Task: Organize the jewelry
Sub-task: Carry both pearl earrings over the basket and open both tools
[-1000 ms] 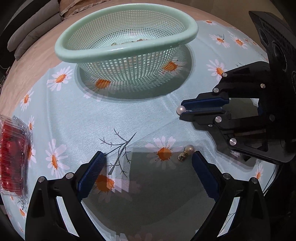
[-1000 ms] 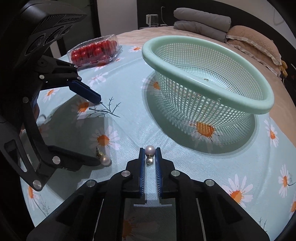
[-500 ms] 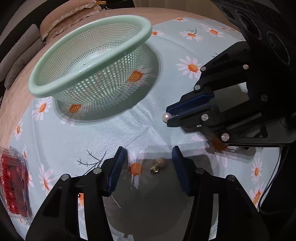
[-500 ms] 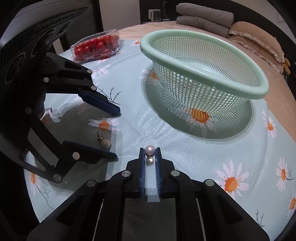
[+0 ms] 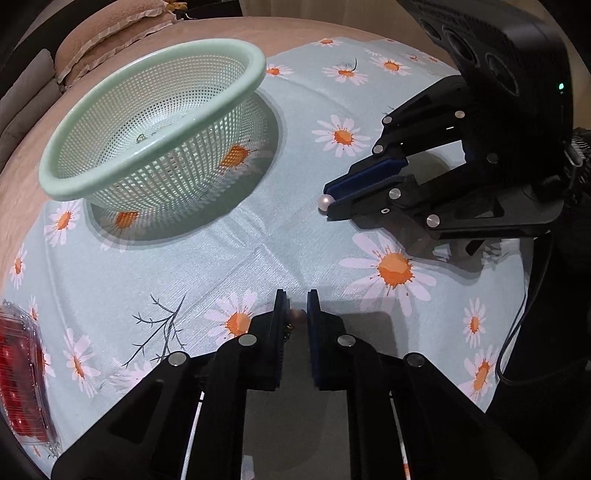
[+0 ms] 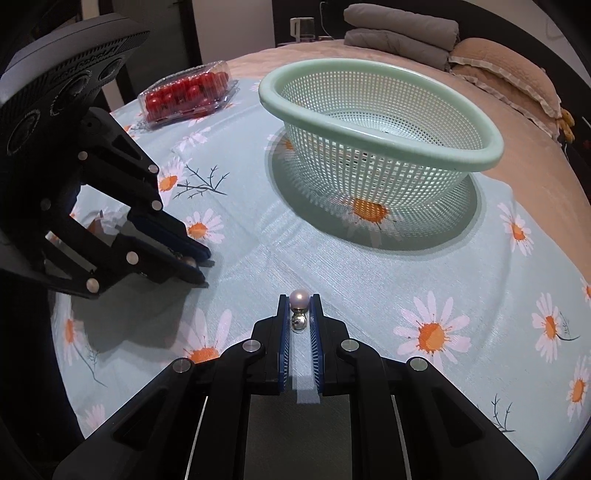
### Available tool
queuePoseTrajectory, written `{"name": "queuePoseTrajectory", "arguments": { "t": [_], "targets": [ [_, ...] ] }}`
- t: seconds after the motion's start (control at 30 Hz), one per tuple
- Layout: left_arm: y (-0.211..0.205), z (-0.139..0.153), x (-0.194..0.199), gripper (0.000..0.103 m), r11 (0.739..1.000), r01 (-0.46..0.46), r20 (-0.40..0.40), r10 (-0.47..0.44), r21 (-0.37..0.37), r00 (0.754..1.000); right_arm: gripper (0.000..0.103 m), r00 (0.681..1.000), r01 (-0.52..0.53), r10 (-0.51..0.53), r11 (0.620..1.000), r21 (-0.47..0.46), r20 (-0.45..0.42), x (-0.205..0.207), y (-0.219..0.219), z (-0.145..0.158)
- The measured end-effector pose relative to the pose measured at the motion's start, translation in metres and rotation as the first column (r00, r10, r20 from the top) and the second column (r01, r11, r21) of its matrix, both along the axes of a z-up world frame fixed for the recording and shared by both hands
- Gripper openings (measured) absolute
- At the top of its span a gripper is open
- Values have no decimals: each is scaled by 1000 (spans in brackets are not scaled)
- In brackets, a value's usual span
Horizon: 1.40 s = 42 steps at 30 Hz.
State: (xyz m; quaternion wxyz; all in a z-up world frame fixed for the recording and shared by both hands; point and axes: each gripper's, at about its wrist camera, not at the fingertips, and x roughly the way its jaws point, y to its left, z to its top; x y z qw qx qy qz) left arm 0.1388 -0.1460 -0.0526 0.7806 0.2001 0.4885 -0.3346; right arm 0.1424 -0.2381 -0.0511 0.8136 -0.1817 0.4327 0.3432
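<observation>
My right gripper (image 6: 299, 303) is shut on a pearl earring (image 6: 299, 300), pearl at the fingertips and metal clasp behind it; it also shows in the left wrist view (image 5: 325, 203). My left gripper (image 5: 297, 306) is shut on a second pearl earring (image 5: 296, 314) low on the daisy cloth; it shows in the right wrist view (image 6: 190, 263) too. A mint green mesh basket (image 5: 155, 122) stands farther back with a small piece of jewelry (image 5: 140, 138) inside; it also appears in the right wrist view (image 6: 380, 122).
A clear plastic box of red cherry tomatoes (image 6: 186, 92) sits at the cloth's far left edge, also at the left rim of the left wrist view (image 5: 18, 380). Folded grey blankets (image 6: 402, 33) and a beige pillow (image 6: 509, 74) lie beyond the basket.
My left gripper moved down over the second earring on the cloth and shut on it. My right gripper kept hold of its earring and stayed nearly still.
</observation>
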Motion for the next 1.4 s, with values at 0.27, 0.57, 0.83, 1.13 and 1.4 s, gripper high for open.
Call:
{"name": "queuePoseTrajectory", "arguments": {
  "t": [0.27, 0.57, 0.83, 1.13, 1.4],
  "targets": [
    [23, 42, 5, 12, 989, -79, 61, 88, -129, 994, 10, 998, 11, -15, 997, 71, 61, -9, -17, 37],
    [60, 72, 10, 12, 956, -155, 100, 184, -248, 978, 10, 988, 49, -76, 981, 190, 135, -19, -41, 78],
    [66, 104, 25, 12, 875, -260, 181, 356, -408, 917, 10, 952, 145, -219, 939, 313, 216, -9, -45, 102],
    [50, 88, 48, 12, 853, -319, 154, 411, -413, 899, 11, 941, 209, -296, 888, 409, 163, 28, -21, 94],
    [41, 74, 62, 12, 856, -336, 149, 420, -393, 895, 11, 921, 269, -362, 859, 435, 144, 51, -19, 76]
  ]
}}
